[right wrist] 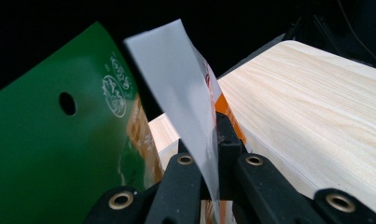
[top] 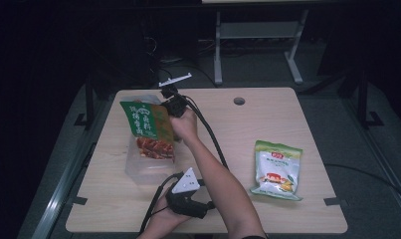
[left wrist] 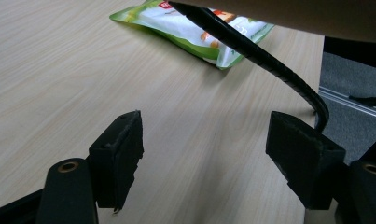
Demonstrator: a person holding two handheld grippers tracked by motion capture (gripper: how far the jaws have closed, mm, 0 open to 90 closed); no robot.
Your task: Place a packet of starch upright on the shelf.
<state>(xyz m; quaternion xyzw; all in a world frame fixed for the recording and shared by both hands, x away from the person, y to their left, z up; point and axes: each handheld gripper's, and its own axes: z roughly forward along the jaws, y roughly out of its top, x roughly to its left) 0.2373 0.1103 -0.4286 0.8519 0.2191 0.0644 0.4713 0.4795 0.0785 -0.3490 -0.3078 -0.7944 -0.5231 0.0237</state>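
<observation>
A pale wood-grain table with a round cable hole near its far edge stands in a dark room, grey floor around it and a metal frame beyond. My right gripper is raised over the table's far left part, its jaws pinched tight on the edge of a glossy green-and-orange snack pouch; the right gripper view has the thin foil seam clamped between the black jaws and the green panel, with its punched hang hole, curling off to the left. The pouch hangs upright above a clear plastic bag lying flat on the wood. My left gripper rests low near the table's near edge, its jaws spread wide with nothing between them, bare smooth tabletop showing in the gap in the left gripper view. A second pouch, white and green, lies flat toward the right, well apart from both grippers, with open tabletop all around it. A ribbed black cable arcs across the left gripper view.
</observation>
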